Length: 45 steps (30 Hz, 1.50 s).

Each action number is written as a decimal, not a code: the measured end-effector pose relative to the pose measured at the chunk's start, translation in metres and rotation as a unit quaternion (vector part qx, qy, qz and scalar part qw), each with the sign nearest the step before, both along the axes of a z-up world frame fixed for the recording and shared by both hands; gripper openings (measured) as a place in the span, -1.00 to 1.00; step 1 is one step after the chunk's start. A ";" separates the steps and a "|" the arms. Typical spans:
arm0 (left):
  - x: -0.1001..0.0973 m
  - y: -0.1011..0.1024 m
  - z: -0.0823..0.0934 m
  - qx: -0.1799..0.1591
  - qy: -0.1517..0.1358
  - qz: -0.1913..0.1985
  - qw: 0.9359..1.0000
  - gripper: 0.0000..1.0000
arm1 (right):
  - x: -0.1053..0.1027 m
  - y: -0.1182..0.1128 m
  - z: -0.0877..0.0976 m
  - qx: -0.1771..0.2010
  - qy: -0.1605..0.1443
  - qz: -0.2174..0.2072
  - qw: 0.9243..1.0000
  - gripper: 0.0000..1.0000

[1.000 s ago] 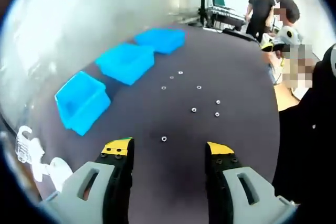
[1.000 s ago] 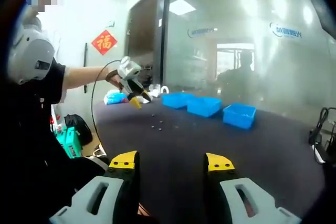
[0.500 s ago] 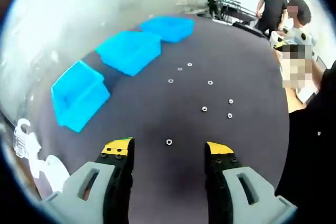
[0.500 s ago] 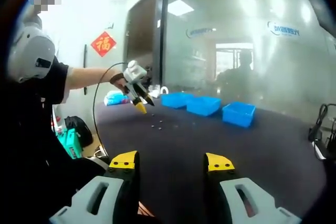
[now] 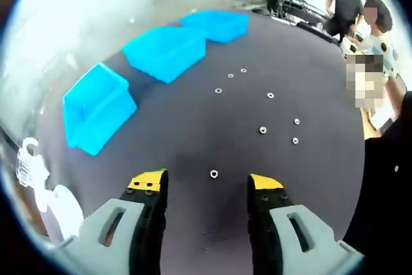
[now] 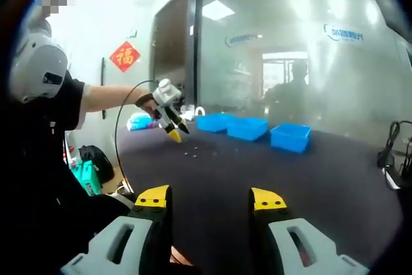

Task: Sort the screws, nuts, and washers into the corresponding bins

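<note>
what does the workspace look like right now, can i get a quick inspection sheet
surface: dark table top, bare around the parts.
job's things: three blue bins in a row along the far edge; small metal parts scattered, nearest one ahead of the left gripper's jaws; type too small to tell.
clutter: white objects at the table edge.
grippers: left gripper open, held above the table; right gripper open, empty.
cables: black cable hanging from the left gripper.
surroundings: glass wall, red wall sign, people standing.
</note>
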<state>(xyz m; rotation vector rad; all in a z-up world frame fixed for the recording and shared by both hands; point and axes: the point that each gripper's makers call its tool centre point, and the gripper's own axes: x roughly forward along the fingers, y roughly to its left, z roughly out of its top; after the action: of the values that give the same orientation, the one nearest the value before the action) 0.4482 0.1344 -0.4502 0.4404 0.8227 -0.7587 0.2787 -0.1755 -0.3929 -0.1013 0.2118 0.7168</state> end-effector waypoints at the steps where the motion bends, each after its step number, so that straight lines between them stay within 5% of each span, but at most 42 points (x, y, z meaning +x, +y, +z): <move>1: 0.001 0.000 0.000 -0.002 0.001 0.001 1.000 -0.10 | 0.000 0.000 0.000 0.000 0.000 0.000 1.000 -0.14; 21: 0.013 0.006 -0.005 -0.023 0.010 0.019 1.000 -0.35 | -0.001 0.004 -0.002 0.000 0.004 0.004 1.000 -0.14; 45: 0.003 -0.005 -0.009 -0.038 0.017 0.019 0.999 -0.86 | -0.002 0.007 -0.002 -0.002 0.003 0.009 1.000 -0.15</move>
<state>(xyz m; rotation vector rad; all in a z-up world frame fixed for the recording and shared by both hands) 0.4509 0.1292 -0.4595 0.3431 0.8288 -0.7608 0.2768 -0.1683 -0.3953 -0.1038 0.2190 0.7338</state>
